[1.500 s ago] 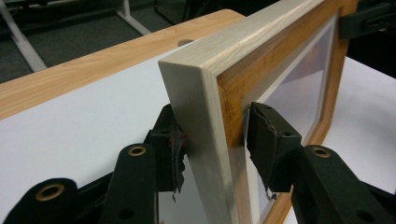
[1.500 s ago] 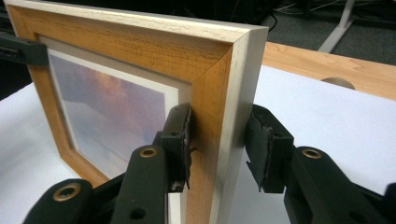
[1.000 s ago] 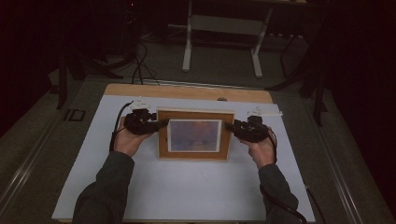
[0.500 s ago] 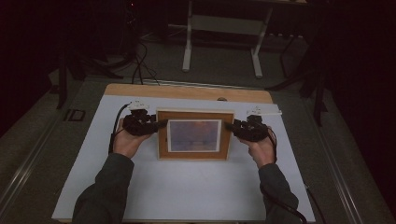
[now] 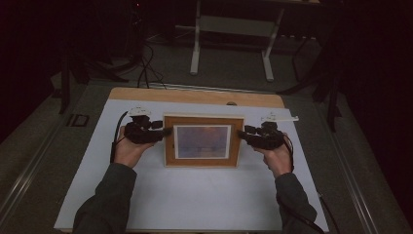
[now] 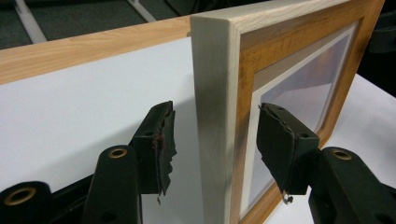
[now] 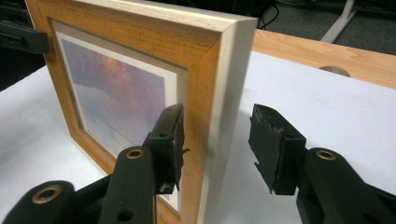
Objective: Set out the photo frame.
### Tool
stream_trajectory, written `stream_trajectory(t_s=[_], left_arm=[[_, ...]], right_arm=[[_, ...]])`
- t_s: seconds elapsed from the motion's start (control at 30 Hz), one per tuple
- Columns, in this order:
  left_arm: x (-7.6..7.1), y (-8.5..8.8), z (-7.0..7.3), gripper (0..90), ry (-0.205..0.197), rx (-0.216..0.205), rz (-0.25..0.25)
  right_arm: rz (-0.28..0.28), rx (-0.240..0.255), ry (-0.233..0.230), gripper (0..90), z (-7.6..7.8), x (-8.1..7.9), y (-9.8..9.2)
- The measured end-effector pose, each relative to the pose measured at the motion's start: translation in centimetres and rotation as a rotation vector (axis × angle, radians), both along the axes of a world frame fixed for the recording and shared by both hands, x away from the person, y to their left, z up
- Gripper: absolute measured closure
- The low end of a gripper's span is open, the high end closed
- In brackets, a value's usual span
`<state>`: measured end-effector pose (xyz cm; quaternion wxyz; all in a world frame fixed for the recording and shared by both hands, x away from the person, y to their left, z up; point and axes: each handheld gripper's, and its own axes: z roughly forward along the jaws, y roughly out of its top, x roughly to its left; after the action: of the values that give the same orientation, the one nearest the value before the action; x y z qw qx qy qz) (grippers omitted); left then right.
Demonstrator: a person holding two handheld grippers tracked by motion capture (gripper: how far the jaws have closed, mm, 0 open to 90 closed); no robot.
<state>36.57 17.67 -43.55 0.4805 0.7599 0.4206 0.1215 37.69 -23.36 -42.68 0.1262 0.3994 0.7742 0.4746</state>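
A wooden picture frame (image 5: 202, 141) with a purple-orange picture stands on its lower edge on the white table top (image 5: 195, 195), face toward the person. My left gripper (image 5: 165, 131) straddles the frame's left side. In the left gripper view its jaws (image 6: 217, 140) have just been opening, and a gap shows between each pad and the frame (image 6: 247, 70). My right gripper (image 5: 241, 134) straddles the right side. Its jaws (image 7: 219, 140) have also just been opening around the frame (image 7: 116, 88): the back pad stands well clear, the front pad close to the face.
A bare wooden strip (image 5: 195, 96) with a round cable hole (image 5: 232, 103) runs along the table's far edge. Beyond it stand a white desk's legs (image 5: 196, 44) and floor cables (image 5: 146, 68). White surface lies in front of the frame, between the person's forearms.
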Motion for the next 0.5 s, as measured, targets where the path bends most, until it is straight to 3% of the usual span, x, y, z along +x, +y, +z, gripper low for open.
stream_trajectory(t_s=[0.27,0.5], left_arm=[[-1.2,1.7,0.2,47.1,0.010,-0.003,0.052],[-2.6,3.0,-0.6,47.0,0.026,0.020,0.086]], right_arm=[[-0.011,-0.006,-0.001,52.6,0.5,-0.6,-1.4],[-0.034,-0.019,0.020,51.9,-0.4,-0.7,-2.7]])
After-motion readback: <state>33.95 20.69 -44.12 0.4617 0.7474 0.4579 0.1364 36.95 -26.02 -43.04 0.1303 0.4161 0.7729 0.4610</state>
